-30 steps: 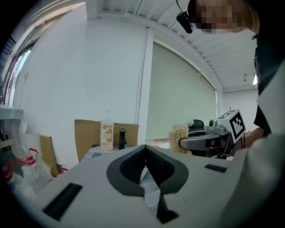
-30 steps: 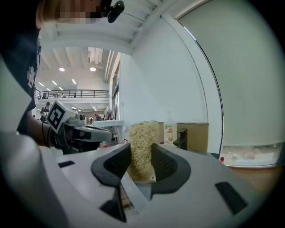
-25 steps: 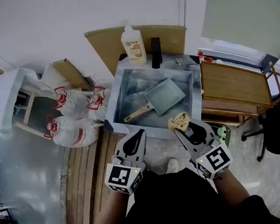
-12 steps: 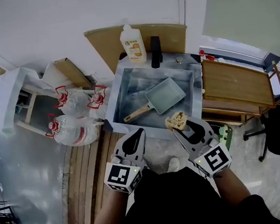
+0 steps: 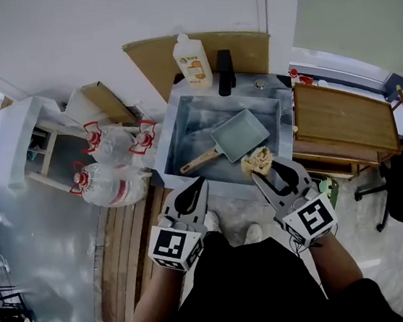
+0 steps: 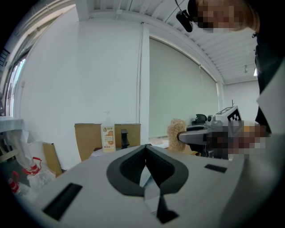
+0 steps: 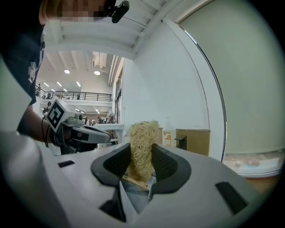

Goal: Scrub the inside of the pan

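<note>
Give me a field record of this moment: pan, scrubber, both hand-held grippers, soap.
pan: rectangular, wooden handle, lying in the sink
scrubber: tan fibrous wad, clamped in the right hand-held gripper, at the sink's near side
left hand-held gripper: jaws together, nothing between them, in front of the sink
soap bottle: upright behind the sink

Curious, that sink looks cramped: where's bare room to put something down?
Bare sink floor lies left of the pan, beyond its wooden handle. The wooden tabletop right of the sink is bare. Crowded: the back ledge by the soap bottle, and the near-right corner under the scrubber.
</note>
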Tool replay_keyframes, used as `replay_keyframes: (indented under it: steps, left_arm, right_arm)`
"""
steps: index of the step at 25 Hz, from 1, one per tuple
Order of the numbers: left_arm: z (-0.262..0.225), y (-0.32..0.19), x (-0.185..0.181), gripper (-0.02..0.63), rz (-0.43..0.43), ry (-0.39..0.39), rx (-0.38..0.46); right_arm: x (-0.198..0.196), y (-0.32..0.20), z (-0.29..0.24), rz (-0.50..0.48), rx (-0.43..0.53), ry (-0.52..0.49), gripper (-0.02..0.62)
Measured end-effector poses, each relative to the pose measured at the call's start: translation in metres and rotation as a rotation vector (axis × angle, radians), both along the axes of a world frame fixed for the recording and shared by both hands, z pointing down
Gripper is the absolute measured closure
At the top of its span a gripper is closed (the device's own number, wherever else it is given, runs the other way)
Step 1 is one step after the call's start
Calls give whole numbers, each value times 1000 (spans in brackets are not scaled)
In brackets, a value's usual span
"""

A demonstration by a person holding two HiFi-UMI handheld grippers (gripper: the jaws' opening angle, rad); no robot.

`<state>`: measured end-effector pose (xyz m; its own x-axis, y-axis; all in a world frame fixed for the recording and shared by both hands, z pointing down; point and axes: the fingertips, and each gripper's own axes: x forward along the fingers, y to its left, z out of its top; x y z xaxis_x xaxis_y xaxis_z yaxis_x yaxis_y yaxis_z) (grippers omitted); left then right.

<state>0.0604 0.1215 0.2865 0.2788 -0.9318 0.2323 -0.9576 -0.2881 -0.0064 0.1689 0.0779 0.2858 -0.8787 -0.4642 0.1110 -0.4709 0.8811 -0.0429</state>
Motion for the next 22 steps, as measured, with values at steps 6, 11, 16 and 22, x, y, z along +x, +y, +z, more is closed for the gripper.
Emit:
replay_keyframes:
  steps: [6,11,16,22]
  left_arm:
    - [-7,-13,-5,598,11,-18,31]
    - [-3,-25,-12,598,21,-28,21]
    - [8,-42,-25,598,41,-26,-2]
    - [29,-68,-41,598,95,-50,-49]
  right_arm:
    - [1,-12,-2,28,-6,-20,445]
    - [-4,-21,-3,51,3,-15,445]
    - [-11,-36,3,85,-13,-10,445]
    - [-26,-58,17,131,-61,2,445]
